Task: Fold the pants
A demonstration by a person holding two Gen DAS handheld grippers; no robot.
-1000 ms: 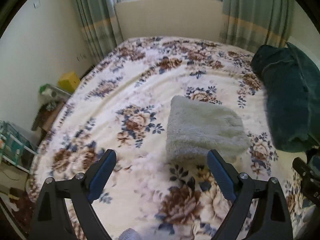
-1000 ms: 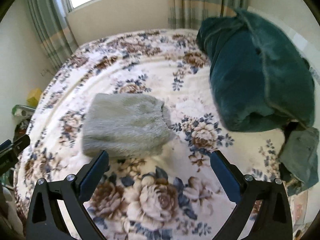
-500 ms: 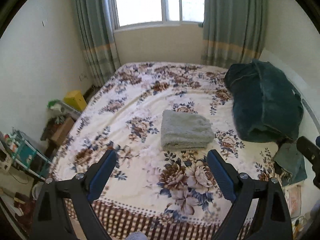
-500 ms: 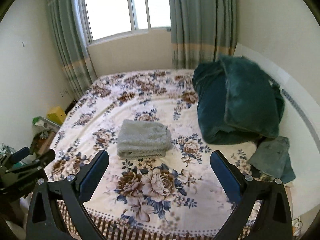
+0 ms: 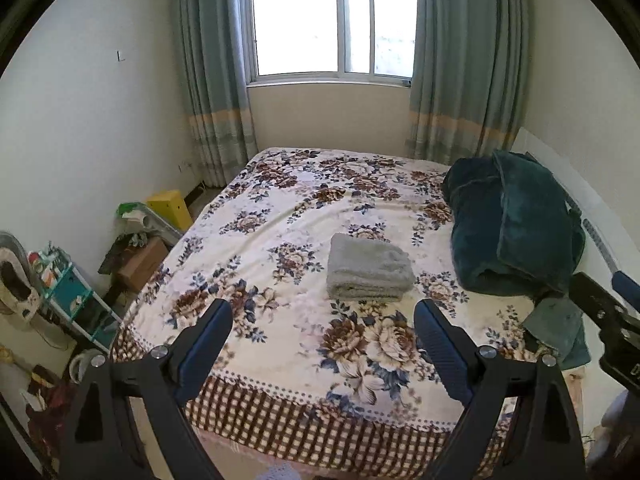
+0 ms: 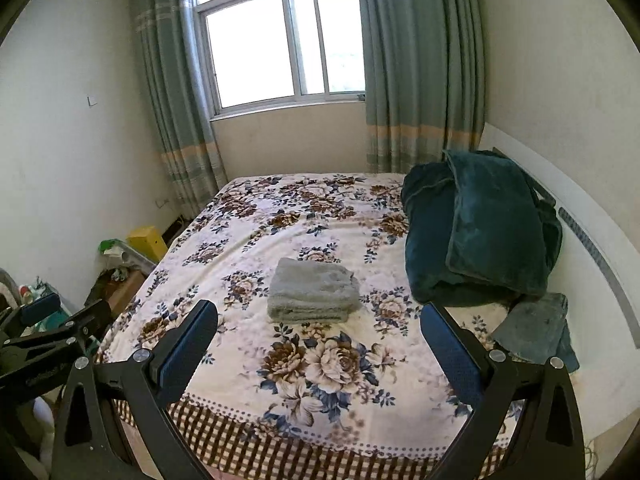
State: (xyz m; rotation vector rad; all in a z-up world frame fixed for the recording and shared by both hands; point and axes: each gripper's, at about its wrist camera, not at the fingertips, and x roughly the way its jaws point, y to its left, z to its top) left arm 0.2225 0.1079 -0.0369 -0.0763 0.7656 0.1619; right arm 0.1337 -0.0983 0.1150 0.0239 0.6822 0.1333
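Observation:
The grey fleece pants lie folded in a neat rectangular stack in the middle of the floral bedspread; they also show in the right wrist view. My left gripper is open and empty, held well back from the bed's near edge. My right gripper is open and empty too, also back from the bed. Neither touches the pants.
A dark green quilt and pillow are piled at the bed's right side, with a grey-blue cloth below them. Boxes, a yellow bin and a small shelf crowd the floor on the left. A window with curtains is behind.
Both grippers have pulled far back and up from the folded pants, so the whole bed and room now show. The pants stay where they lay.

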